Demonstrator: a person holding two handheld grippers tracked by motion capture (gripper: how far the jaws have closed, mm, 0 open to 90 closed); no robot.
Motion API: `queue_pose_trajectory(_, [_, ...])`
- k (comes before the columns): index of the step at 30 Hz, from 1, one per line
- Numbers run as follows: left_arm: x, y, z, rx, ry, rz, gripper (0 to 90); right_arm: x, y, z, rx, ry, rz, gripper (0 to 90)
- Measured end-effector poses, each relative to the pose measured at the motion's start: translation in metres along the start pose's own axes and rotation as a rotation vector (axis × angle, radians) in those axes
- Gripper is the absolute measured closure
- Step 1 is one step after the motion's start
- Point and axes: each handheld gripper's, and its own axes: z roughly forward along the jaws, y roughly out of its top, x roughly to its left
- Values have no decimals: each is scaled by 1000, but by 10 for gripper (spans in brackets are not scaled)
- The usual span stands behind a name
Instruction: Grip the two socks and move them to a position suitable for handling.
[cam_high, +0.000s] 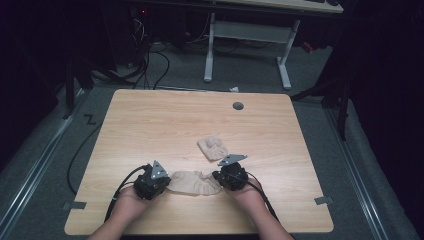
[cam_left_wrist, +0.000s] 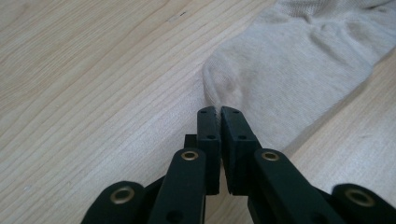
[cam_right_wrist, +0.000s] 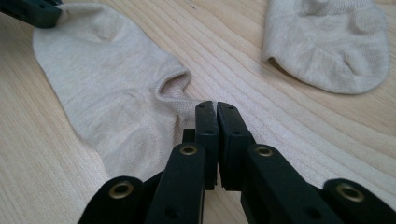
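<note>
Lying flat near the front edge of the worktop (cam_high: 150, 120), a tan sock (cam_high: 192, 182) is stretched between two claws. The left claw (cam_high: 166, 181) is pinched shut on one end of the sock, and the right claw (cam_high: 216, 179) is pinched shut on the other end. In the left gripper view the two black jaws press together on the sock's (cam_left_wrist: 299, 60) rounded tip. In the right gripper view the jaws are closed on the edge of the sock (cam_right_wrist: 107, 98) by its opening, and the left claw (cam_right_wrist: 35, 11) holds the far end at the top left.

A second sock (cam_high: 212, 148) lies bunched up close behind the first one, nearer the middle of the worktop, not touching it. In the right gripper view this second sock (cam_right_wrist: 327, 42) sits at the top right.

The worktop is light wood with thin grain lines. It has a small round grey hole (cam_high: 238, 106) near its back edge. Bits of grey tape (cam_high: 324, 200) stick to its front corners. Black cables (cam_high: 120, 192) trail from the claws toward the front edge.

The room is dark. The floor (cam_high: 45, 150) is grey carpet. Behind the worktop stands a white desk frame (cam_high: 247, 45), with a tangle of black wires (cam_high: 150, 55) on the floor beside it.
</note>
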Motion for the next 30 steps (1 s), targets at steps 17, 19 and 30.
queue_pose_trajectory(17, [-9, -3, 0, 51, -42, 14, 862, -4, -6, 3, 33, 1, 21, 876])
queue_pose_trajectory(19, [-12, -3, 0, 53, -46, 24, 863, -4, -7, 2, 37, 1, 26, 876])
queue_pose_trajectory(30, [-18, -6, -2, 65, -51, 39, 864, -3, -9, 3, 55, 3, 10, 859])
